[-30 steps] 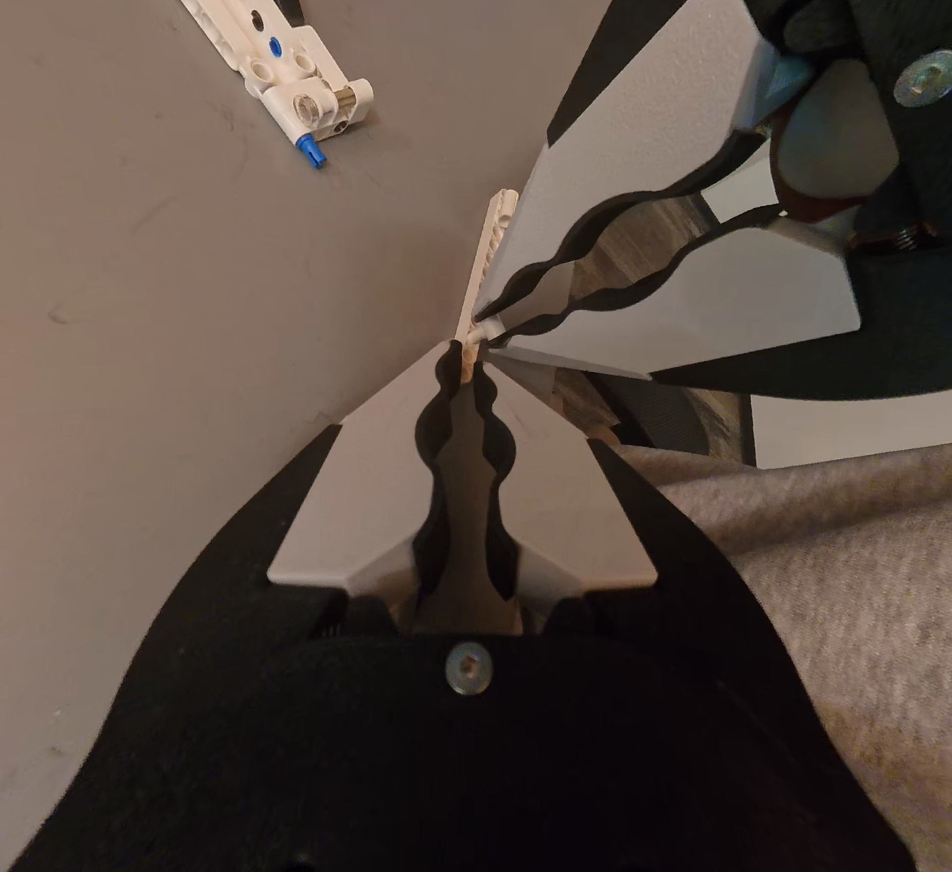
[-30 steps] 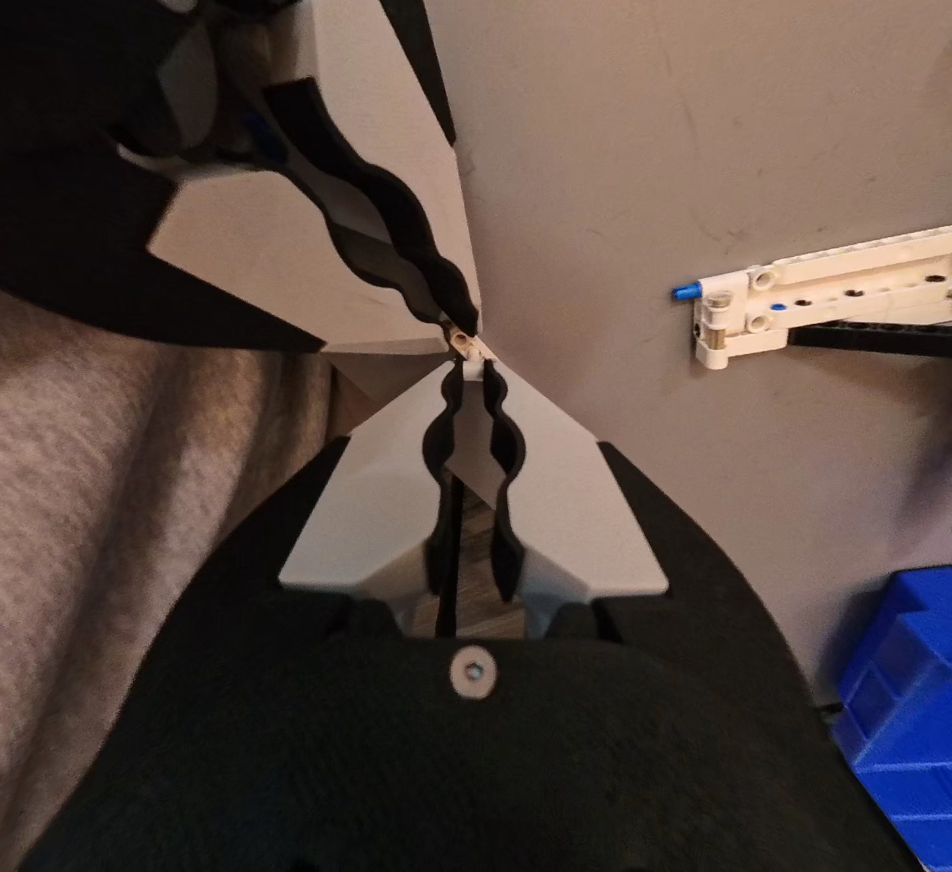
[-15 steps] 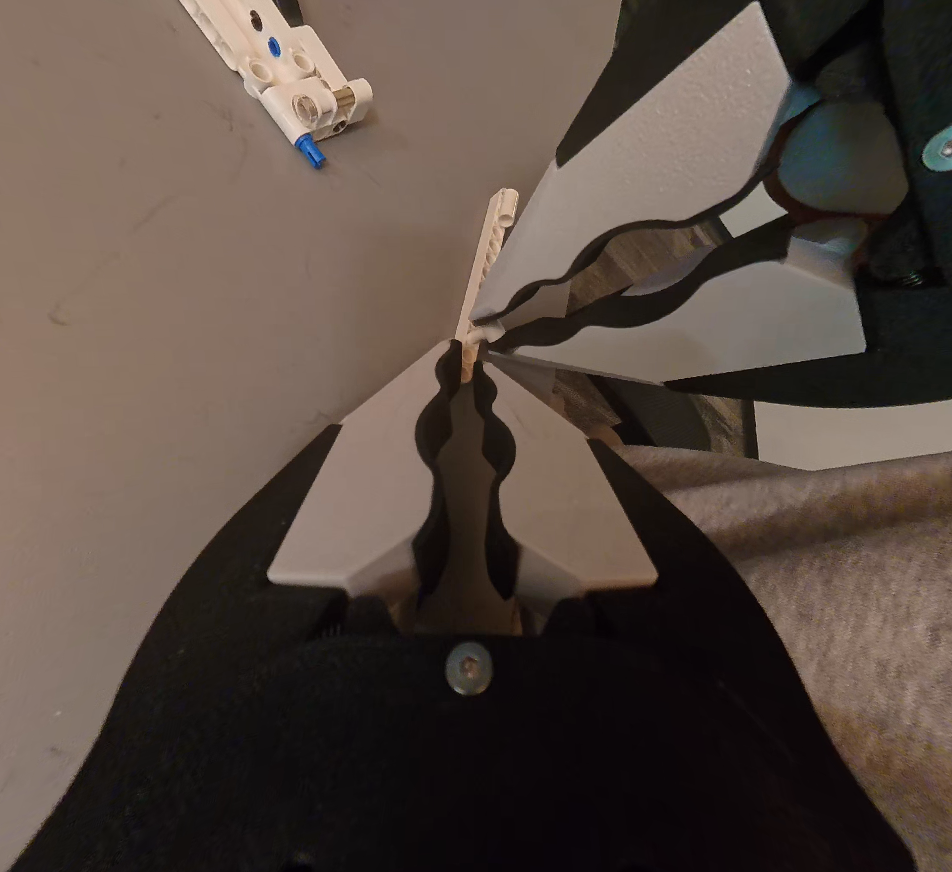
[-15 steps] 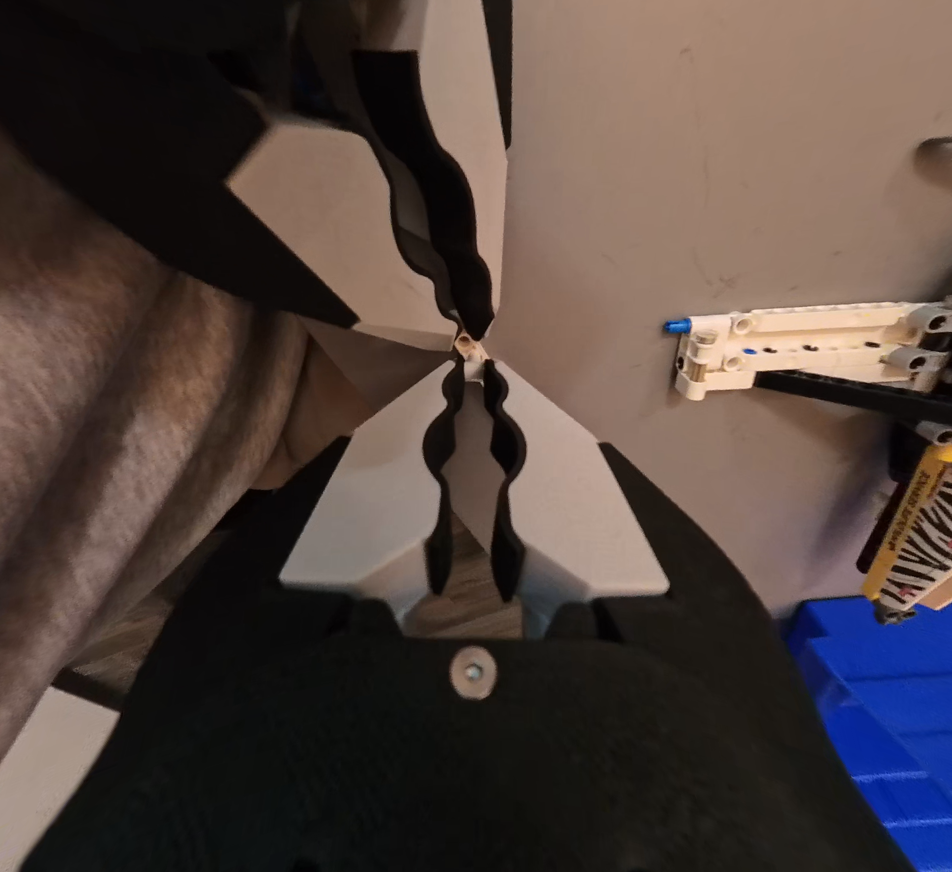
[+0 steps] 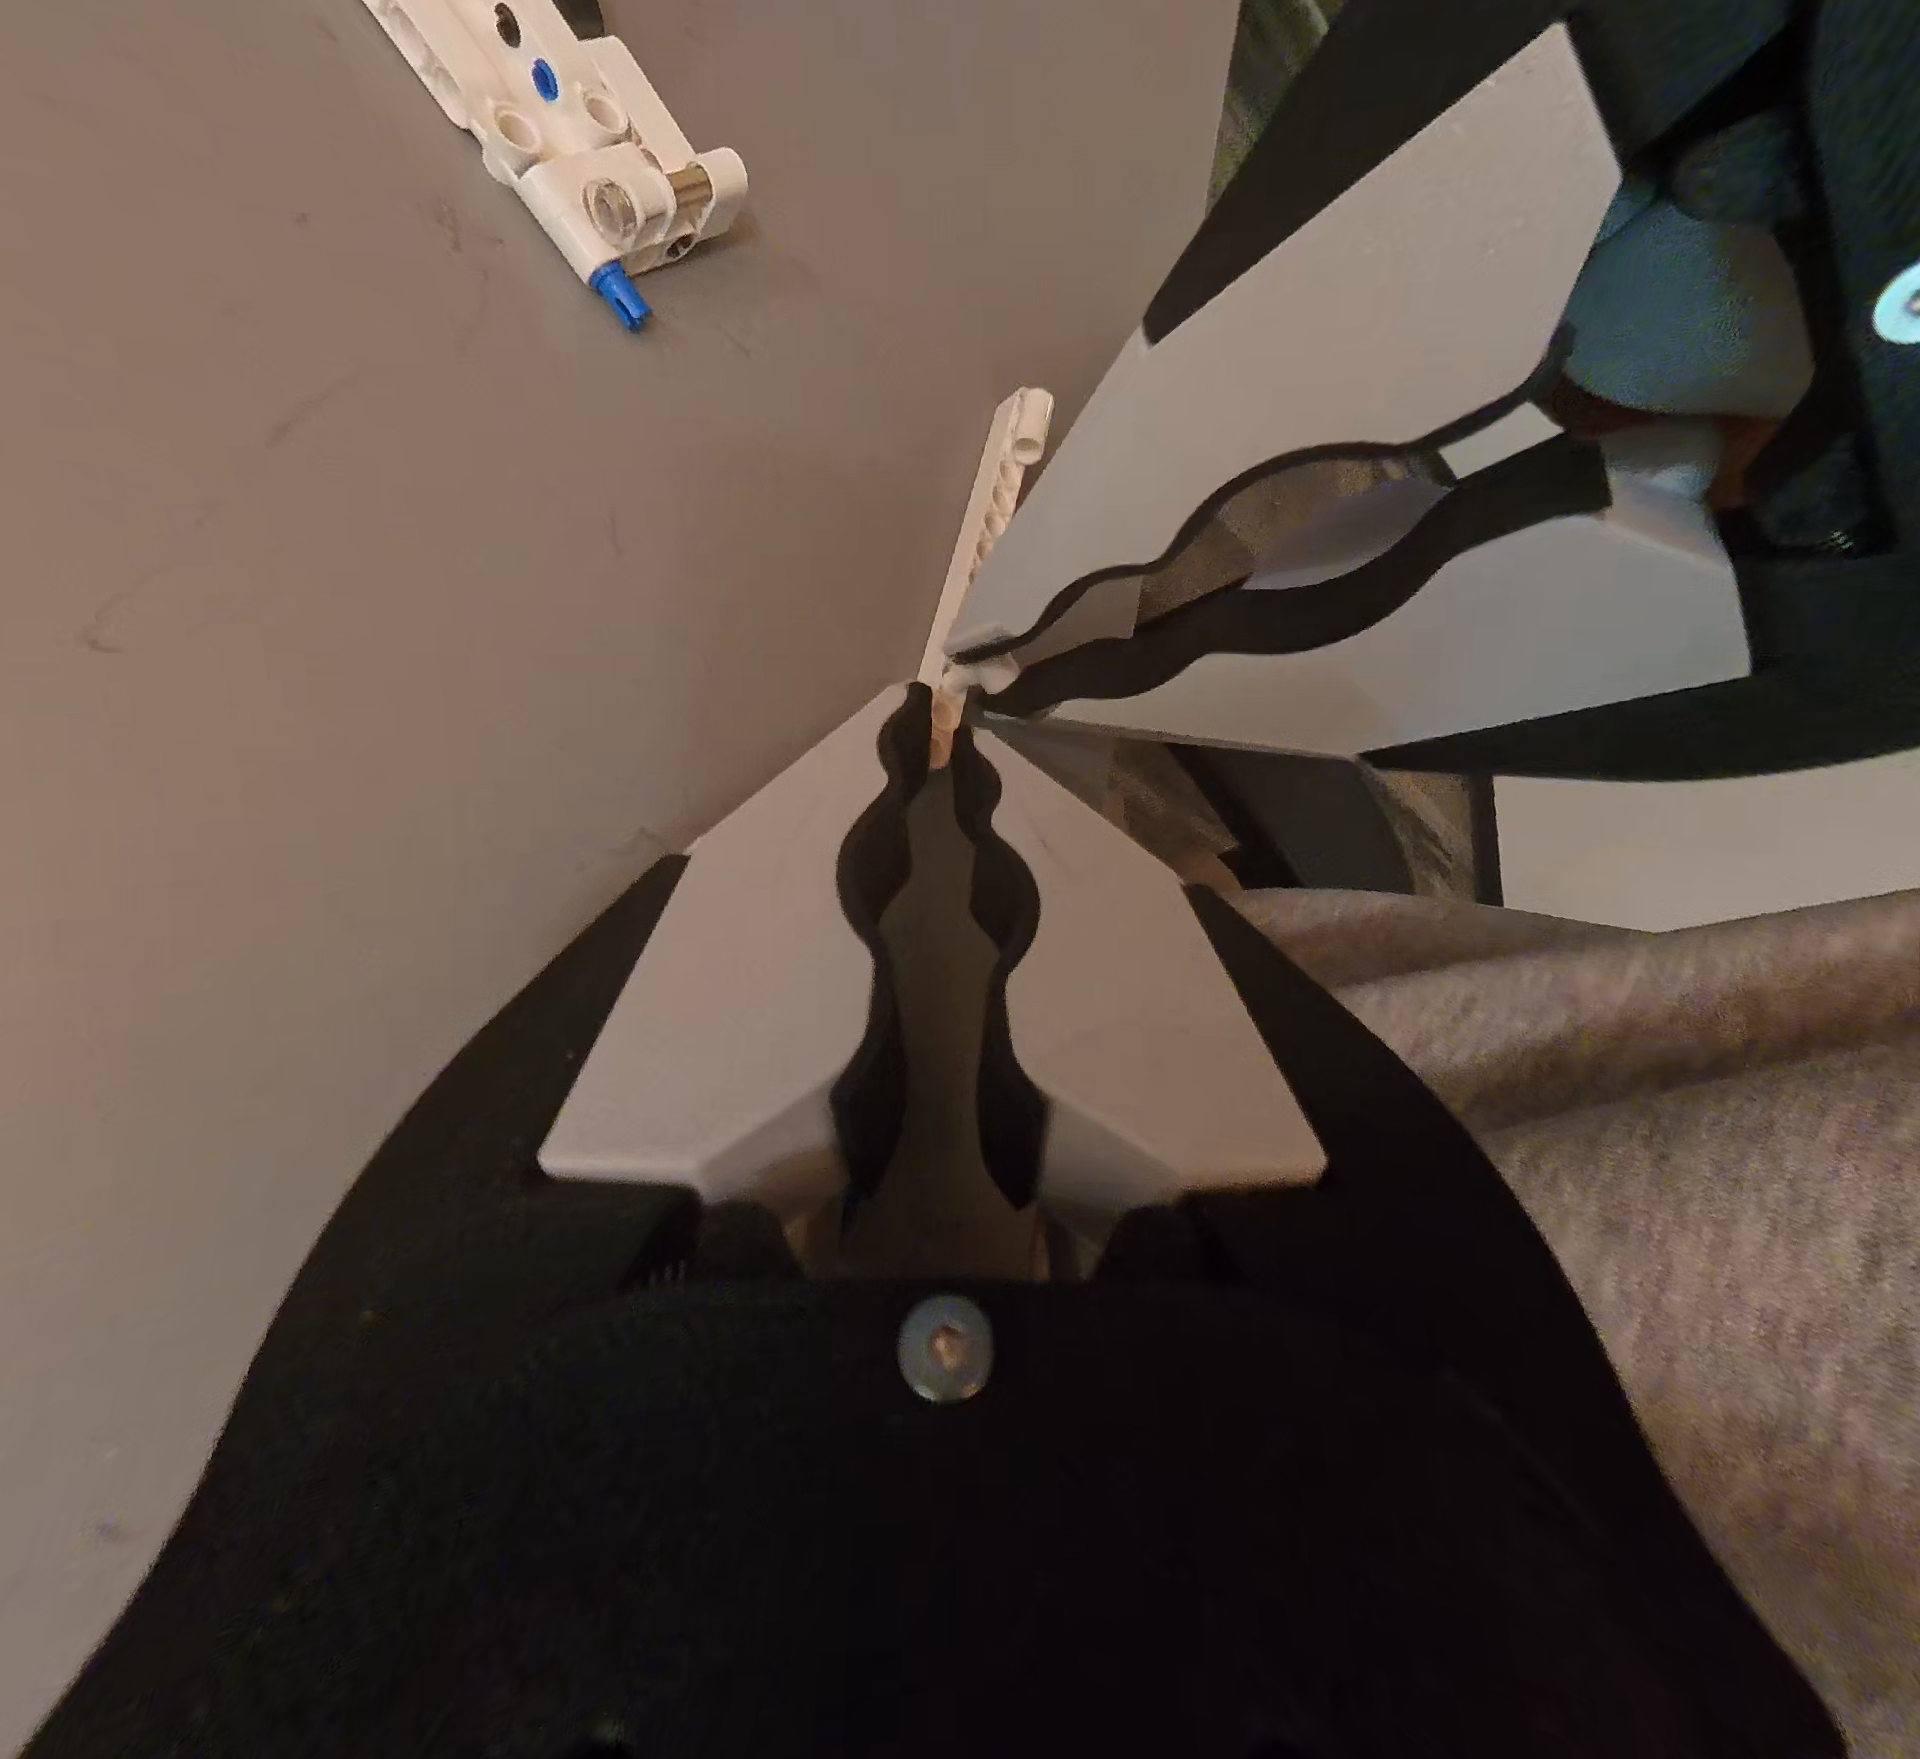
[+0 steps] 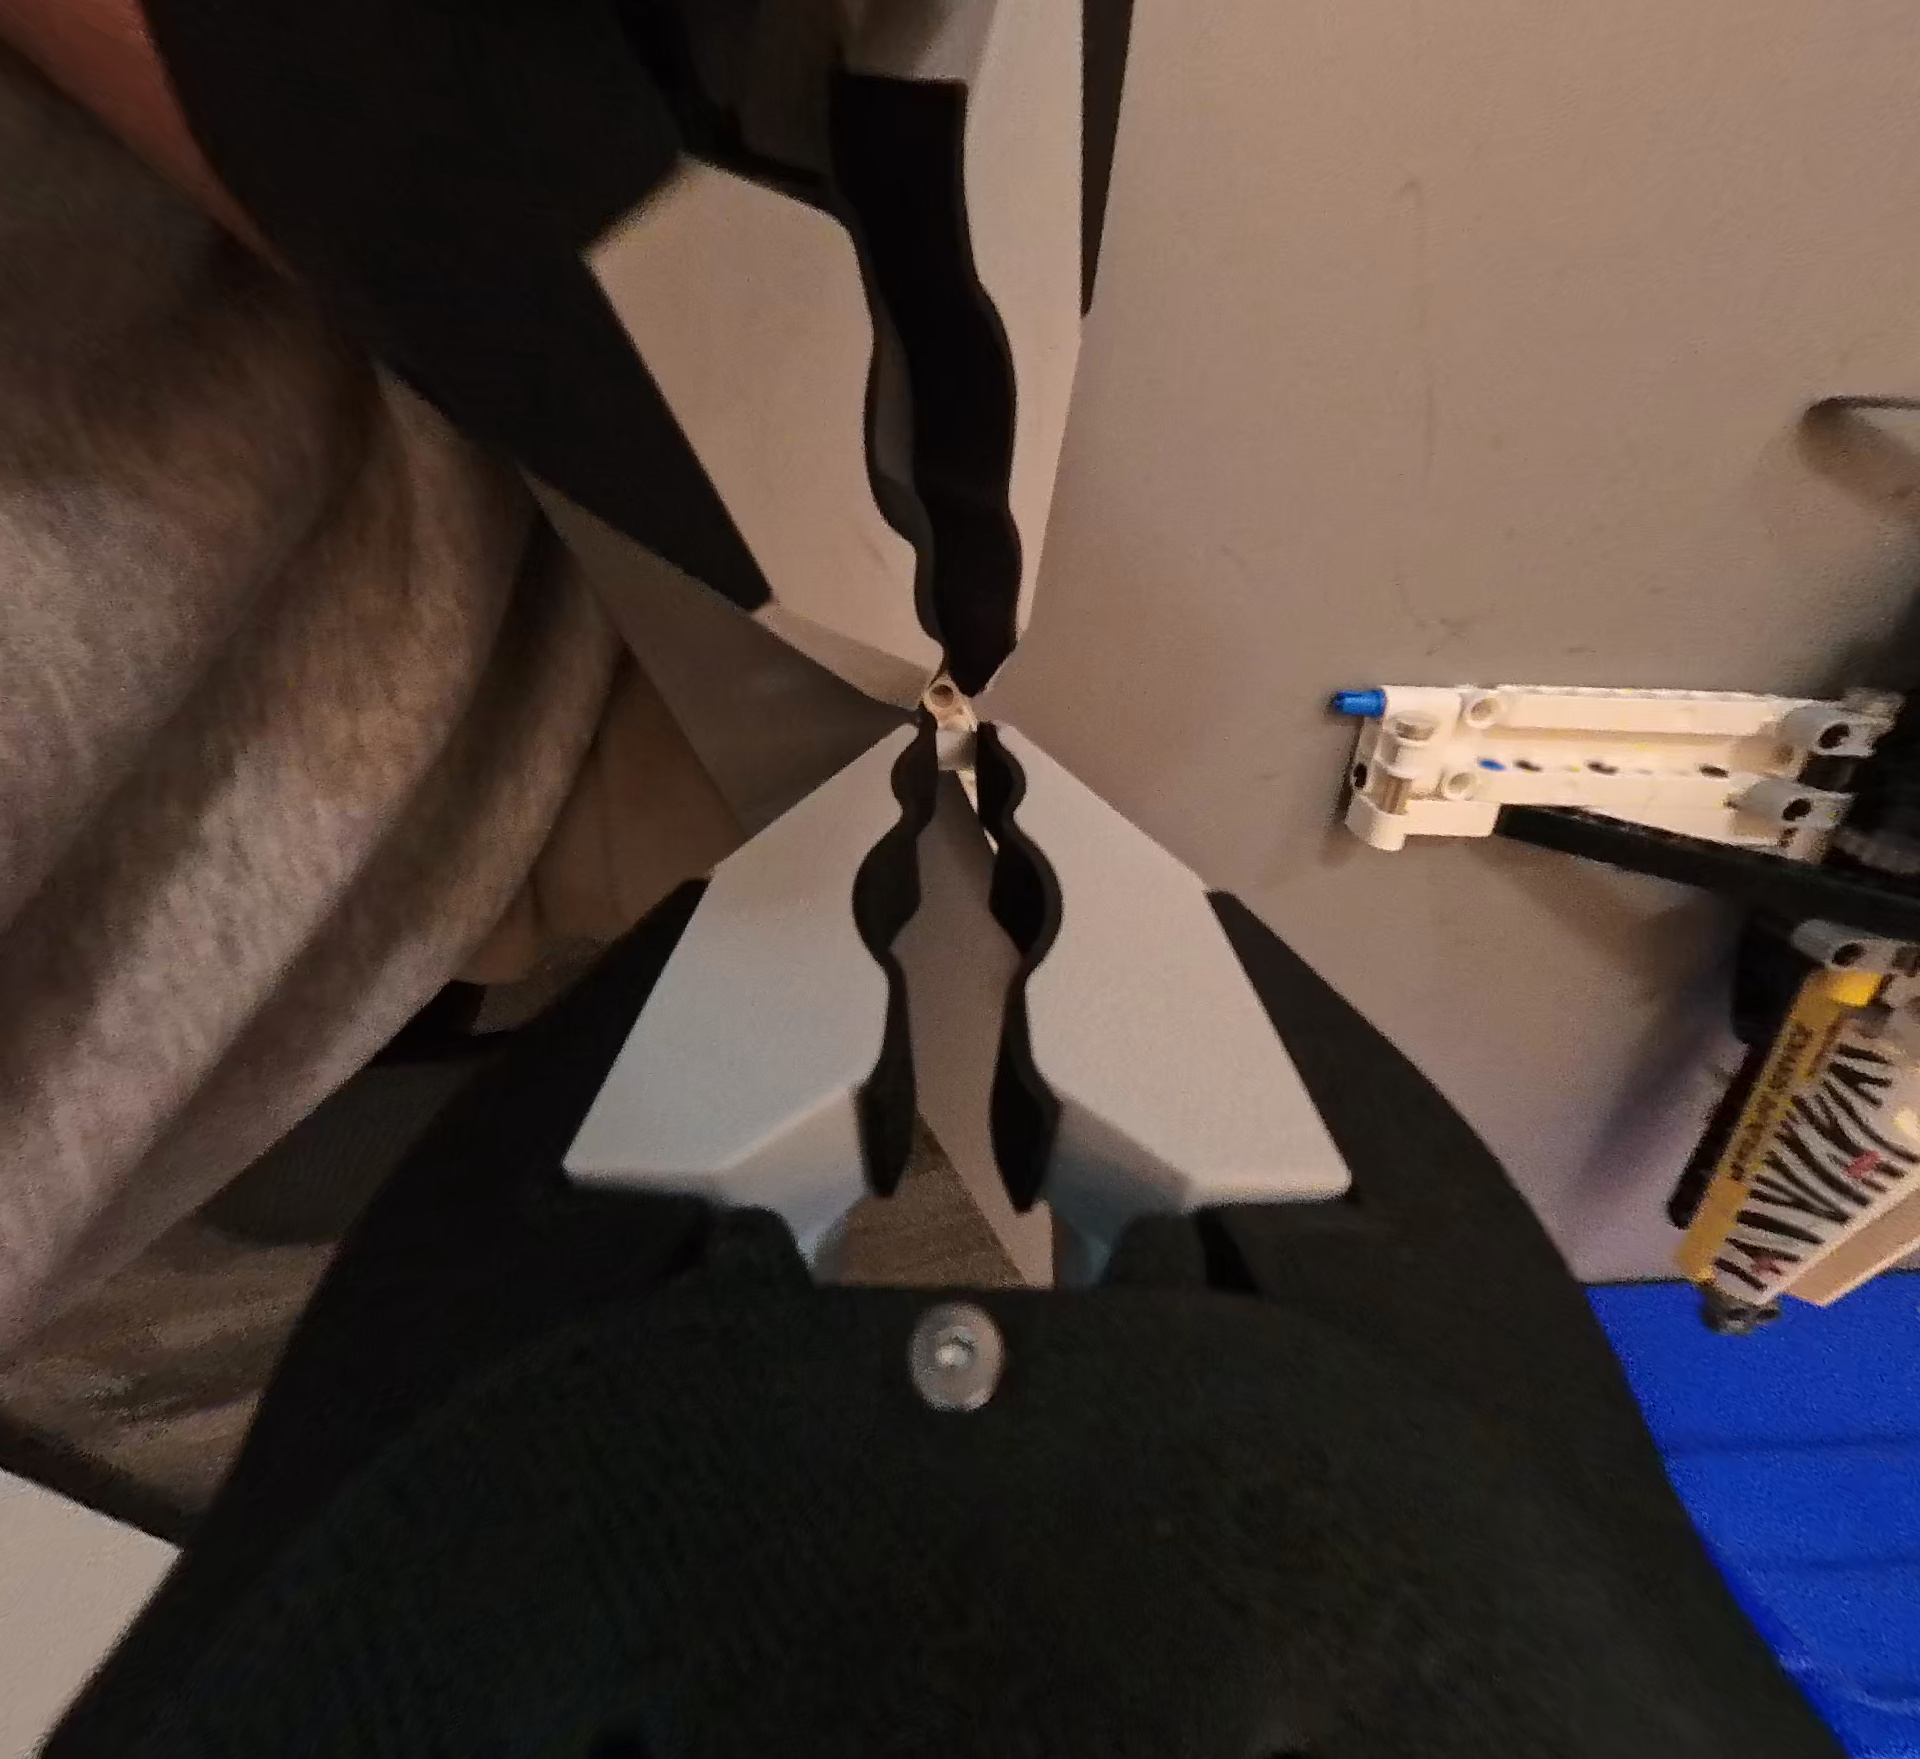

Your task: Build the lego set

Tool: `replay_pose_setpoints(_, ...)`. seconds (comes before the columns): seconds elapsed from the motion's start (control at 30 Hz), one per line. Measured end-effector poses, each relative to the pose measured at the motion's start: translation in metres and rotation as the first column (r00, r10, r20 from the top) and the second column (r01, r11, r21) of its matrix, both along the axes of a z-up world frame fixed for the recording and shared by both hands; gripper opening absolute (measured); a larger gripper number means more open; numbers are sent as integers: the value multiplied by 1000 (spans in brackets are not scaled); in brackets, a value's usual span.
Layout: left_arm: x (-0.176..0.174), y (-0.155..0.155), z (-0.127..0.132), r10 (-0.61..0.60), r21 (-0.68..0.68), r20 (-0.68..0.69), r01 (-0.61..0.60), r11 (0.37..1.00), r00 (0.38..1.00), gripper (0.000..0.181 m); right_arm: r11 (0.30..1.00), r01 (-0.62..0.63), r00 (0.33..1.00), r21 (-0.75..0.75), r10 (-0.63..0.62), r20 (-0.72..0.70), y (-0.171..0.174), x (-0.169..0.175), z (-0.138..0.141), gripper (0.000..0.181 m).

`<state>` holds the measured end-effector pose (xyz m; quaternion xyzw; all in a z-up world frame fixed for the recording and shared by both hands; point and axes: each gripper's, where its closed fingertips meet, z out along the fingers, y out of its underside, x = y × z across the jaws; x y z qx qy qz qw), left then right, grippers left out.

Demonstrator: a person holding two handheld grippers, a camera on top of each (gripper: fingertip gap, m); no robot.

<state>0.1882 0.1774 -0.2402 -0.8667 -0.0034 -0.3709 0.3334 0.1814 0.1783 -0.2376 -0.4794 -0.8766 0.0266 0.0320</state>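
white beam [image 5: 992, 504]: long thin lego piece with a row of holes, held up off the counter [image 5: 312, 670] right where the two tools meet. In the left wrist view it sticks out past the tips, pointing away from the camera.
tan pin [image 5: 943, 717]: small peg at the beam's near end, seems to be what's actually pinched (tiny, so hard to be sure). In the right wrist view it shows as a little round end [image 6: 943, 695].
left tongs [image 5: 940, 733]: closed up tight on the beam's near end and the tan pin, tips nearly touching.
right tongs [image 6: 951, 743]: also clamped down, on a small light grey piece [image 6: 958, 741] that sits right against the pin. Both tools meet tip to tip at an angle.
partial build [image 5: 540, 78]: white beams with a blue pin [image 5: 621, 296] poking out the end, lying flat on the counter, well apart from the held piece. A black beam [image 6: 1662, 862] runs beside it.
striped part [image 6: 1081, 1179]: yellow piece with zebra-like stripes, at the right edge by the build.
blue bin [image 6: 1766, 1501]: bottom right corner, next to the counter.
grey sweater [image 6: 208, 722]: person's clothing, close behind the tools (fills the left side of the right wrist view).
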Motion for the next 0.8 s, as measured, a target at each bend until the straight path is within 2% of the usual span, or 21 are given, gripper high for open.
replay_pose_setpoints(0.13,0,0,0,-1,3,-7,1,1000,1000,3,999,28,999,-20,-28,-26,0,0,0,6)
replay_pose_setpoints(0.53,1,0,0,-3,4,-11,3,1000,1000,3,999,-19,999,-26,18,-34,-1,-2,-2,6)
replay_pose_setpoints(0.8,1,0,0,-5,4,-9,5,1000,1000,3,988,71,981,-136,-94,-170,0,-1,0,6)
